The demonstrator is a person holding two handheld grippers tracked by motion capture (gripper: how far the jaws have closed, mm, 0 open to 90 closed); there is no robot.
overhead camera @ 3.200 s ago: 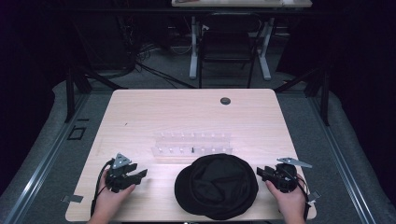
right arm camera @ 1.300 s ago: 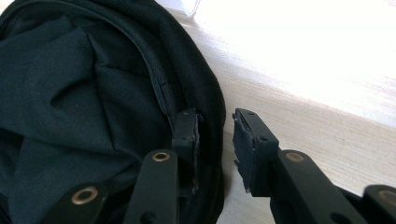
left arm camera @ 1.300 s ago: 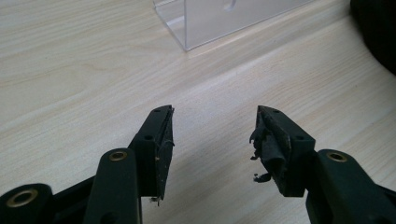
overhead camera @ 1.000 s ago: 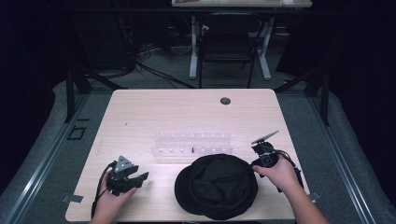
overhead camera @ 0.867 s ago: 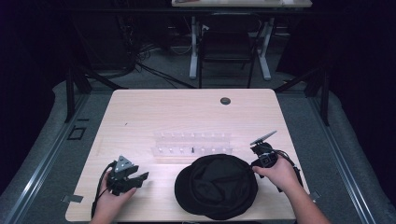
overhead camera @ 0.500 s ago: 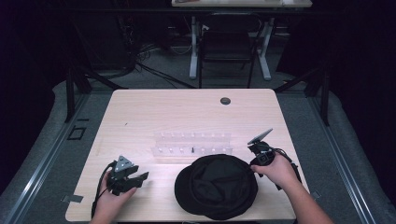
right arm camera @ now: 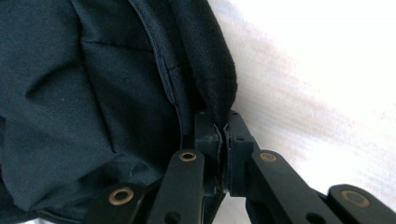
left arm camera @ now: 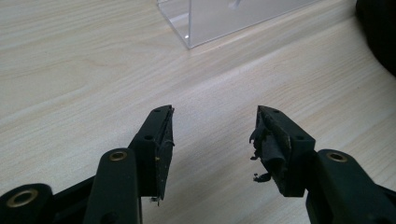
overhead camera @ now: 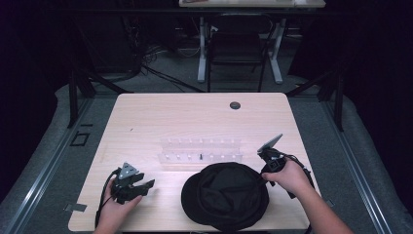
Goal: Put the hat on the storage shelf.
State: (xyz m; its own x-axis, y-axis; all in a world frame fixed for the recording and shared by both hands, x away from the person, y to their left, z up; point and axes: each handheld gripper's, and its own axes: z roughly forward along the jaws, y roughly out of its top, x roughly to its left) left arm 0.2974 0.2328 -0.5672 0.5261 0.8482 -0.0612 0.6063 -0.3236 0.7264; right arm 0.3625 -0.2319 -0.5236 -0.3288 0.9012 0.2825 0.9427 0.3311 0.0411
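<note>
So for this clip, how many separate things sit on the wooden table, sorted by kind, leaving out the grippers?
Black fabric hat, its brim pinched in the right gripper: 1
Clear plastic rack: 1
Small dark round disc near the table's far edge: 1
Total: 3
The left gripper holds nothing.

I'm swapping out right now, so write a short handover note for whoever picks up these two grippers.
Right gripper: shut on the brim of the black hat, at the hat's right edge.
Left gripper: open, holding nothing, low over the table, left of the hat.
Clear plastic rack stands just behind the hat.
Done: brim pinched.
Left: hat not yet lifted off the table; probably raise it, left gripper free to help.
</note>
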